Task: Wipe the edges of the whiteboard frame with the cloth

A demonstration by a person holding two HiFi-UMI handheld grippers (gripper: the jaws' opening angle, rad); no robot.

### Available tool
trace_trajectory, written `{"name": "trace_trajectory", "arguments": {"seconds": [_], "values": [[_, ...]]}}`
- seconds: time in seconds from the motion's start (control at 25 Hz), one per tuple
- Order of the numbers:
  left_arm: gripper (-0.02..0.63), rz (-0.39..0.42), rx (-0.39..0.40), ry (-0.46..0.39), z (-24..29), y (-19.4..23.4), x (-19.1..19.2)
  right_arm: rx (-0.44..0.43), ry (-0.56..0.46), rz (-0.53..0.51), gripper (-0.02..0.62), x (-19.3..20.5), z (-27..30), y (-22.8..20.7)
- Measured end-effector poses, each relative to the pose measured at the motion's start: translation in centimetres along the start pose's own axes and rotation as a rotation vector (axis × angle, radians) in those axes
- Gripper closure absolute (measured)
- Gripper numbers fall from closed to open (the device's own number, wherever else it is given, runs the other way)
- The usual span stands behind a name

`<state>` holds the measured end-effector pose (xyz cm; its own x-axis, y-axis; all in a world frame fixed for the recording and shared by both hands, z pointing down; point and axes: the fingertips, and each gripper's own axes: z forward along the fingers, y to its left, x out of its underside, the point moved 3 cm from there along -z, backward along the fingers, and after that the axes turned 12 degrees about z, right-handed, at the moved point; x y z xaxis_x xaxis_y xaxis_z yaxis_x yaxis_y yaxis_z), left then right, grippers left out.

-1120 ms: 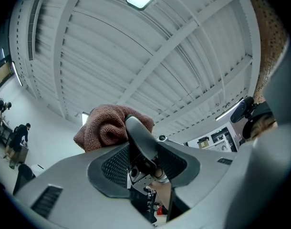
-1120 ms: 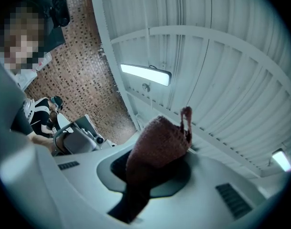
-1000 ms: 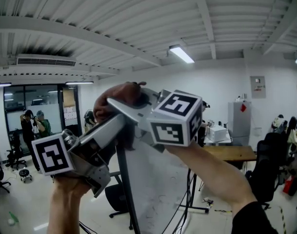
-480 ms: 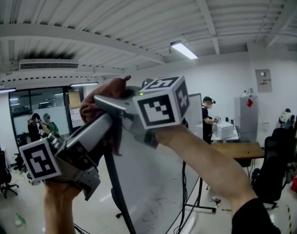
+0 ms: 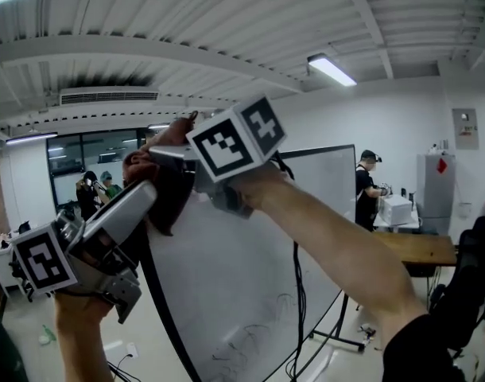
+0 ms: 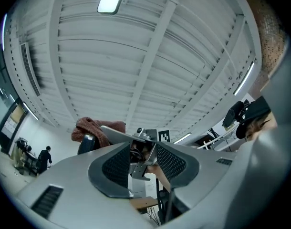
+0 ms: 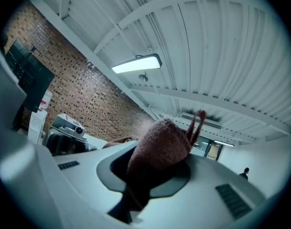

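At the right tool [image 5: 159, 164] tip, what is pinched? — Reader

It is a red-brown cloth [image 5: 169, 134]. The jaws are pressed together on it, and the wad bulges past the tip. It lies at the upper corner of the frame [image 5: 164, 309]; whether it touches cannot be told. — Legend

Which way does the frame run from that tool? — Reader

It runs two ways. One dark edge drops below the tool, its long axis near vertical with a lean. The top edge [image 5: 322, 150] leads off behind the tool, roughly level. The board [image 5: 250, 277] fills the angle between them. — Legend

And the left tool [image 5: 145, 204]? — Reader

It is just beneath the right tool and points up at it. Its jaws are slightly spread with nothing between them, and only the right tool shows through the gap. It is judged nearer the dropping edge but carries no cloth. The wipe likely falls to the right tool, drawn along either edge. — Legend
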<state>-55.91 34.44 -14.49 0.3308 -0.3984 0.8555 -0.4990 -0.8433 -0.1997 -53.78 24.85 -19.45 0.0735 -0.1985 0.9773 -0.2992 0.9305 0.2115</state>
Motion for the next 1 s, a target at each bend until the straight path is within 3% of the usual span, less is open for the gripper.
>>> {"name": "trace_trajectory", "arguments": {"seconds": [0.24, 0.48, 0.68, 1.0], "values": [[0.437, -0.054, 0.05, 0.061, 2.4, -0.8, 2.7, 0.049, 0.014, 0.001, 0.534, 0.0, -0.1, -1.5], [0.437, -0.107, 0.122, 0.1, 4.3, -1.3, 5.4, 0.098, -0.011, 0.112, 0.534, 1.1, -1.5, -4.2], [0.437, -0.156, 0.186, 0.123, 5.6, -1.9, 7.6, 0.147, -0.033, 0.12, 0.534, 1.1, -2.3, -5.5], [0.437, -0.154, 0.196, 0.154, 7.0, -1.1, 9.4, 0.168, -0.05, 0.126, 0.534, 1.7, -2.8, -8.3]]}}
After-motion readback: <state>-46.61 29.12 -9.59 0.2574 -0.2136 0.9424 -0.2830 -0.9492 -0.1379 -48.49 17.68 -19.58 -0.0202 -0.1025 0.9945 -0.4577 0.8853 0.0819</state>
